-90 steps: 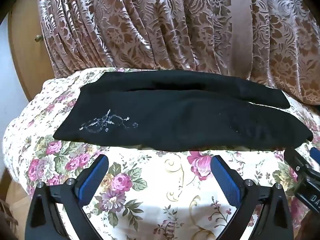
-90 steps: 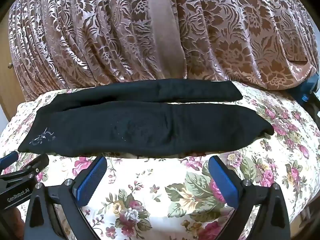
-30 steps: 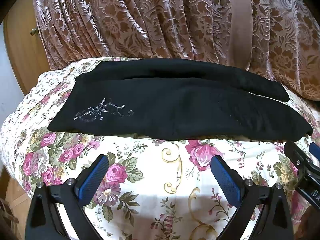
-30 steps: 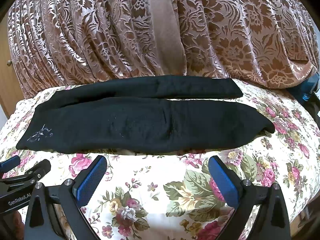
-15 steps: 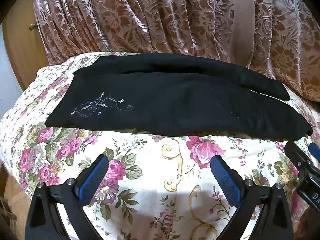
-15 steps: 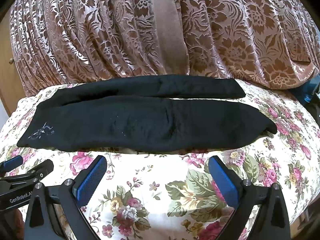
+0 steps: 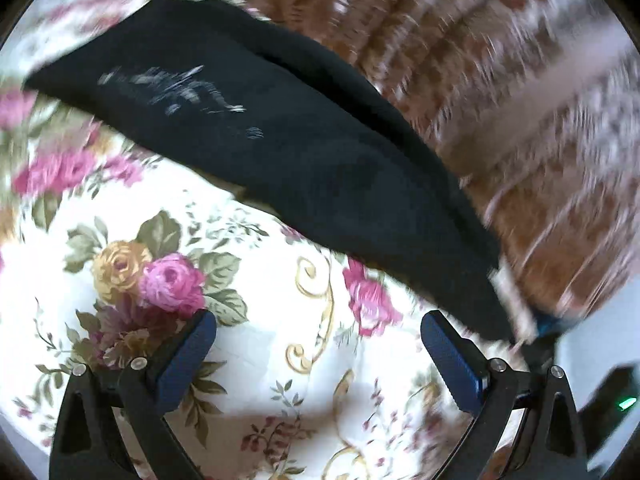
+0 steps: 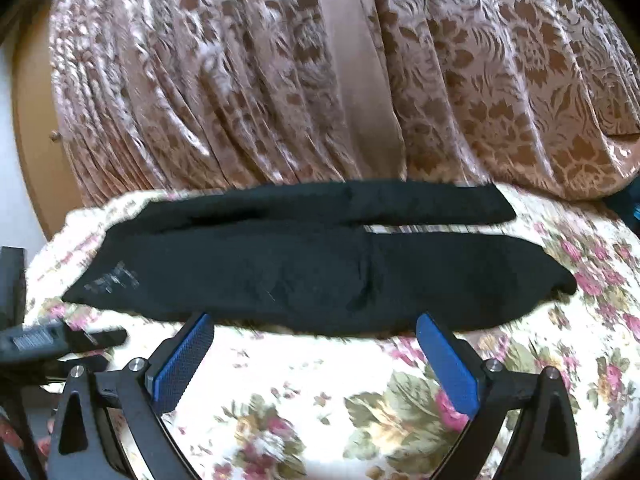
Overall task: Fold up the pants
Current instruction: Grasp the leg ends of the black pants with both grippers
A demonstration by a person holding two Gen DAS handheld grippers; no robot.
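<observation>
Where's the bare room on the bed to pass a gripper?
The near strip of floral cover, between the pants and both grippers, left gripper and right gripper, is free. Behind, the pants lie close under the curtain, with little room there.

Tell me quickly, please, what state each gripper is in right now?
Left gripper: open, holding nothing, above the floral cover.
Right gripper: open, holding nothing, just short of the black pants.

no readable text, pants (image 7: 280, 152) motif blurred
</observation>
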